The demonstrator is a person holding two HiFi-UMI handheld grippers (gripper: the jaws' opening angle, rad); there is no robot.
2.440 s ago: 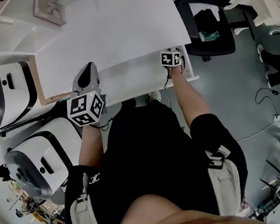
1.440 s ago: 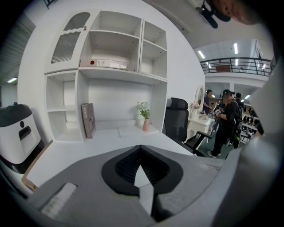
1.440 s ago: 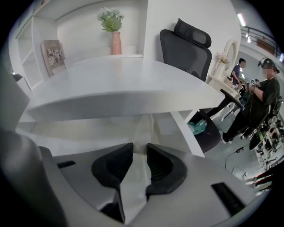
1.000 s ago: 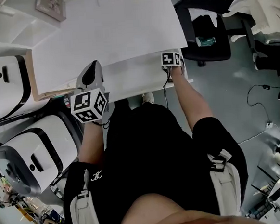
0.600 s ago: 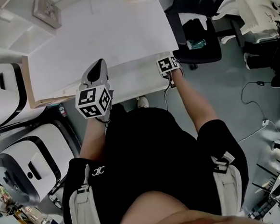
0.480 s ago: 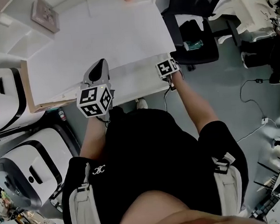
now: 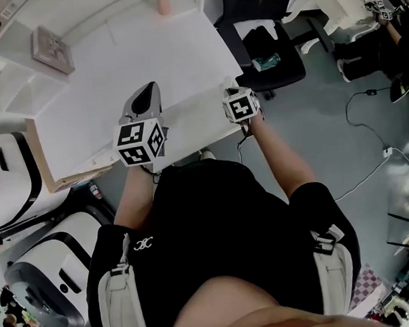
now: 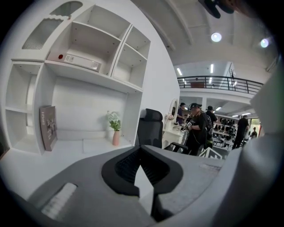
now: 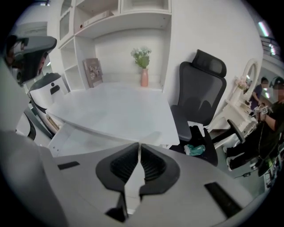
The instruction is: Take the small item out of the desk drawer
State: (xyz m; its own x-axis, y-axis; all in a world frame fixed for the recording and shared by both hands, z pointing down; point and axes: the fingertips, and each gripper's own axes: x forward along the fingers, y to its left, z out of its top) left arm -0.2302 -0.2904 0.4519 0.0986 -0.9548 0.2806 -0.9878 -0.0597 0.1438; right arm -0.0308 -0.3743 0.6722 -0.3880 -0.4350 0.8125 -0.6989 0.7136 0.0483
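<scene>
The white desk [image 7: 133,66] has its shallow drawer [image 7: 191,121] pulled out along the front edge; the drawer's pale inside [image 9: 88,137] shows below the desk edge. No small item can be made out in it. My left gripper [image 7: 143,100] hovers over the drawer's left part, its jaws shut [image 8: 141,149] and empty. My right gripper [image 7: 233,99] is above the drawer's right end. Its jaws [image 9: 140,146] are closing, with only a thin slit left between the tips and nothing visible in it.
A pink vase with a plant [image 9: 144,75] and a picture frame [image 9: 92,72] stand at the desk's back. A black office chair [image 9: 202,97] is right of the desk, white machines [image 7: 25,209] to its left. People stand in the background [image 8: 197,128].
The head view has swung, so the desk now sits further left and looks smaller. Both grippers stay by the drawer. The right gripper's marker cube looks larger, as if raised slightly.
</scene>
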